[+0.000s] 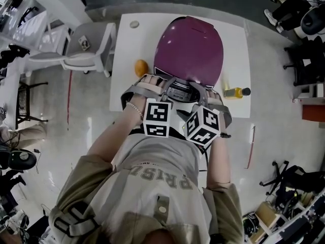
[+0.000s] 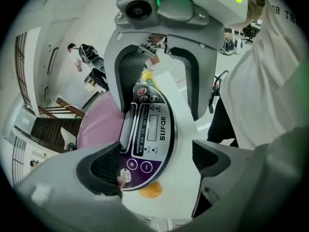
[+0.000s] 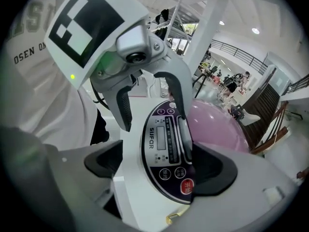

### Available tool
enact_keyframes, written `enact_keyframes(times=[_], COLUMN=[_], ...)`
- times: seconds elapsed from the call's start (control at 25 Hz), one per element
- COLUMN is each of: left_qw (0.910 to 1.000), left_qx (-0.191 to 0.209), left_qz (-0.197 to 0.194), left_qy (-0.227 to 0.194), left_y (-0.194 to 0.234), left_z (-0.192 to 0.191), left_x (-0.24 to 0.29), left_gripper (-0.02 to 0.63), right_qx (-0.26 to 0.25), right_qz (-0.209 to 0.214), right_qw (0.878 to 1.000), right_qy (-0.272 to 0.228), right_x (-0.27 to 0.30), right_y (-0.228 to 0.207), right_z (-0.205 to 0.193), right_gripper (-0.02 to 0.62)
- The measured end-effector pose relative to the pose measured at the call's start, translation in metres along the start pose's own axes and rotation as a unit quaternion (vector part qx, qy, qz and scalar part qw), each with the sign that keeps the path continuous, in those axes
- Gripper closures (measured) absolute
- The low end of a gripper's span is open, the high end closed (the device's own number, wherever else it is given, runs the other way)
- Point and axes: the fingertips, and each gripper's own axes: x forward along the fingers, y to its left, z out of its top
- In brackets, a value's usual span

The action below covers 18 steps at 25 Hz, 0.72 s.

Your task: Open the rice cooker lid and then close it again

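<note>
Head view: the rice cooker [image 1: 189,47] sits closed on the table [image 1: 127,50], control panel [image 2: 149,129] toward me. My left gripper [image 2: 157,161] and right gripper [image 3: 158,162] hover spread at that panel, pinching nothing, likely lining up to pop it open, with an orange [image 1: 141,67] left of the cooker

Rice cooker [image 1: 189,47] front largely hidden

Orange [image 1: 141,67], yellow bottle [image 1: 234,92], white table [image 1: 127,50]

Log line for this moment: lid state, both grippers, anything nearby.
lid: closed | left gripper: open, control panel between jaws | right gripper: open, control panel between jaws | nearby: orange, yellow bottle
</note>
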Motion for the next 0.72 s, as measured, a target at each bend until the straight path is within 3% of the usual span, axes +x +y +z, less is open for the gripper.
enact_keyframes(times=[0.44,0.72], left_qw=[0.9979,0.9987], left_qx=[0.054,0.041], left_qz=[-0.003,0.010], left_qy=[0.035,0.029], left_y=[-0.0014,-0.0031], left_z=[-0.0082,-0.0055], left_x=[0.0002,0.0027], left_gripper=[0.132,0.130], right_qx=[-0.002,0.010], right_qz=[-0.009,-0.026], right_qw=[1.000,0.999], right_qy=[0.030,0.027], right_x=[0.0060,0.0076], right_y=[0.0008,-0.0001], right_z=[0.0005,-0.0006], right_gripper=[0.156,0.158])
